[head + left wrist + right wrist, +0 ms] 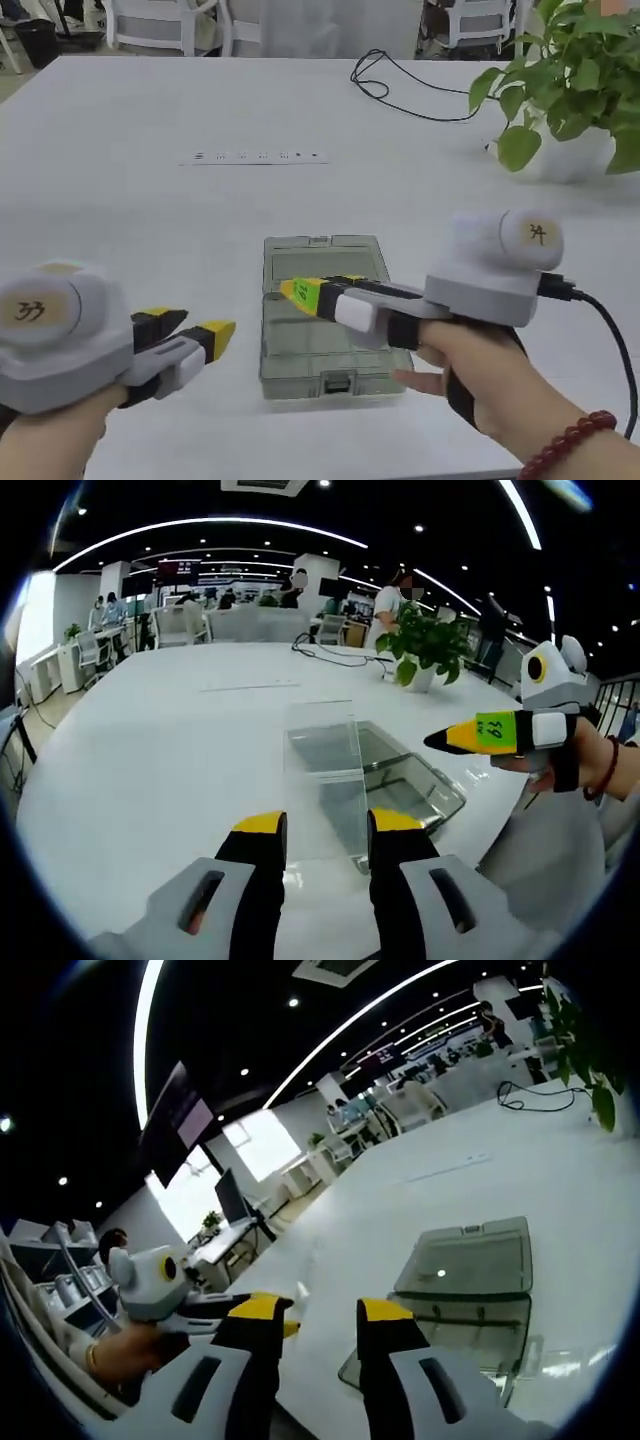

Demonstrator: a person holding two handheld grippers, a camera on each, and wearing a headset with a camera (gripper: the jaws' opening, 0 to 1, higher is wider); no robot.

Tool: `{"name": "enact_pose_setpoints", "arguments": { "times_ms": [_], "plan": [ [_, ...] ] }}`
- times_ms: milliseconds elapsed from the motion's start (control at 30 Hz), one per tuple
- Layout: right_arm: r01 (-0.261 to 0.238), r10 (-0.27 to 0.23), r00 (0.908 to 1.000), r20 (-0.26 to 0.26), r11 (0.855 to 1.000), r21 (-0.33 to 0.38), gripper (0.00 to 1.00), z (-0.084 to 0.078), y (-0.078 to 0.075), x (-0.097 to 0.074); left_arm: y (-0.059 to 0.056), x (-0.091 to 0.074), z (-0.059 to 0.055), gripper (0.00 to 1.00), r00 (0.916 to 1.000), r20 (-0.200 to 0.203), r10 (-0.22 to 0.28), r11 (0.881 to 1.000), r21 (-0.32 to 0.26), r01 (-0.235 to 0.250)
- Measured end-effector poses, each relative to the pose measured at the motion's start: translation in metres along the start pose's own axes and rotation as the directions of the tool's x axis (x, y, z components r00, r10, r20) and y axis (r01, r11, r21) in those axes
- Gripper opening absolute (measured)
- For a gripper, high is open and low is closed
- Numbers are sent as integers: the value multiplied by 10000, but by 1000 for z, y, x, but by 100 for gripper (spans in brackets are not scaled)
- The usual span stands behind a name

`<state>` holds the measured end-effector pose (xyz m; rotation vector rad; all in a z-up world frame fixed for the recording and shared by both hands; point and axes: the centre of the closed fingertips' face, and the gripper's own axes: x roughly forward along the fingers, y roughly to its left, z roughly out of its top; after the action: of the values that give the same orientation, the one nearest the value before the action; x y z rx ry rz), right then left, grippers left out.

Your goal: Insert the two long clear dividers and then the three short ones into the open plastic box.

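Observation:
The open clear plastic box [322, 340] lies in the middle of the table with its lid [325, 260] folded flat behind it. Far beyond it, a thin row of clear dividers [255, 157] lies on the table. My right gripper [315, 288] hovers over the box, pointing left, open and holding nothing. Left of the box, my left gripper [195, 328] is low above the table, open and holding nothing. The left gripper view has the box [400, 780] just past its jaws and the dividers [250, 687] far off. In the right gripper view the box [470, 1305] lies to the right.
A potted green plant [570, 90] stands at the back right, with a black cable [400, 85] looping beside it. Chairs stand past the table's far edge. A cable [610, 340] trails from the right gripper. The other gripper [500, 732] enters the left gripper view from the right.

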<state>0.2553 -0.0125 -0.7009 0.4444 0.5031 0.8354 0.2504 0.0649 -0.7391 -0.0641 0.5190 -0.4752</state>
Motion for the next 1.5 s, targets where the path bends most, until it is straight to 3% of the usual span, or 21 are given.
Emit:
{"name": "enact_pose_setpoints", "arguments": {
  "times_ms": [333,767,1000,1200,1500],
  "plan": [
    [89,-86,9999,-81,9991,412,26,-12,7,13,-27,-2,3,30,9985,177,-524,9983,246,520],
    [-84,54,9994,334,9960,894,16,-16,15,18,-48,-6,7,30,9924,441,-1150,9931,-159,1158],
    [-30,-61,9977,677,9912,1327,12,-12,14,19,-51,-6,9,30,9907,490,-1266,9913,-303,1282],
    [134,-242,9969,752,9899,1409,8,-12,12,20,-53,-5,9,30,9898,474,-1345,9896,-449,1366],
    [-6,-132,9967,796,9853,1709,7,-10,12,17,-56,-6,11,30,9879,517,-1461,9851,-843,1501]
  ]
}}
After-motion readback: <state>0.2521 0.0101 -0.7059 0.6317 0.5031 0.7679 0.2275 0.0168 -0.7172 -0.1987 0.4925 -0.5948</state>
